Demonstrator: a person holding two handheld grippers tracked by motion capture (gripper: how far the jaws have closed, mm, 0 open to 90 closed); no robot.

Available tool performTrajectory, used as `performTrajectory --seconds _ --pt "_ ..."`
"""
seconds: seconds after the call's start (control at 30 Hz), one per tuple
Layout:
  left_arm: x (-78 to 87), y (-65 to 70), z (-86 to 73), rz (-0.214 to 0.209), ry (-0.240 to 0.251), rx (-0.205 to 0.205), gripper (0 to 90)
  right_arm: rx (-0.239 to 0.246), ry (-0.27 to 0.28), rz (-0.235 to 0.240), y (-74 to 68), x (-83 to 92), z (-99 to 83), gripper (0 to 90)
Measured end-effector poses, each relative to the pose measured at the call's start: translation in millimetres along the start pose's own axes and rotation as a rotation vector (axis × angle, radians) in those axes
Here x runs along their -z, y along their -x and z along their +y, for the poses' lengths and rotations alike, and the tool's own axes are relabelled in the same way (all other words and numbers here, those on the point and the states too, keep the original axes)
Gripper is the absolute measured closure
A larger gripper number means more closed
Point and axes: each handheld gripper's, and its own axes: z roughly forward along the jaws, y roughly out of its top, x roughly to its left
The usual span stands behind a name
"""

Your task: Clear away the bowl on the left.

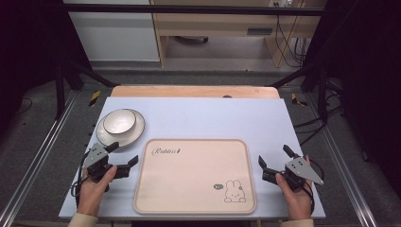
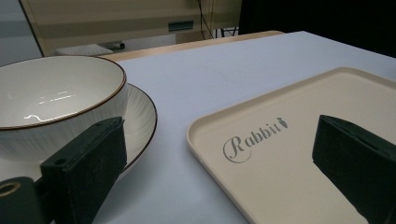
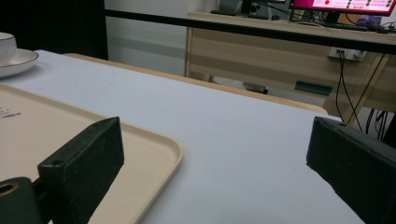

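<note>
A pale blue rectangular table (image 1: 208, 118) holds a cream plastic tray (image 1: 194, 177) printed with a rabbit drawing, lying flat at the near middle. At the tray's far left corner, just beside it, a white ribbed bowl with a thin brown rim (image 1: 119, 121) sits on a matching white plate (image 1: 105, 135). The left gripper (image 1: 124, 155), held in the person's left hand (image 1: 97, 187), rests left of the tray, jaws spread wide. The right gripper (image 1: 273, 156), in the right hand (image 1: 295, 196), sits right of the tray, jaws also wide apart, empty.
</note>
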Motion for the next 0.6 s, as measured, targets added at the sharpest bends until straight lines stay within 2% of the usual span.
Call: performTrajectory --seconds 0.1,0.47,0.6 --pt "0.4 -0.8 1.4 0.001 0.005 0.015 2.9 0.005 -0.011 -0.005 -0.8 0.2 -0.5 4.2" --pt "2.8 -2.4 3.6 0.006 0.012 0.014 3.0 0.009 -0.021 0.001 -2.8 -1.1 3.9 4.9" --pt "4.9 -2.5 4.8 0.011 0.016 0.013 3.1 0.018 -0.049 -0.01 -4.4 -0.5 3.7 4.9"
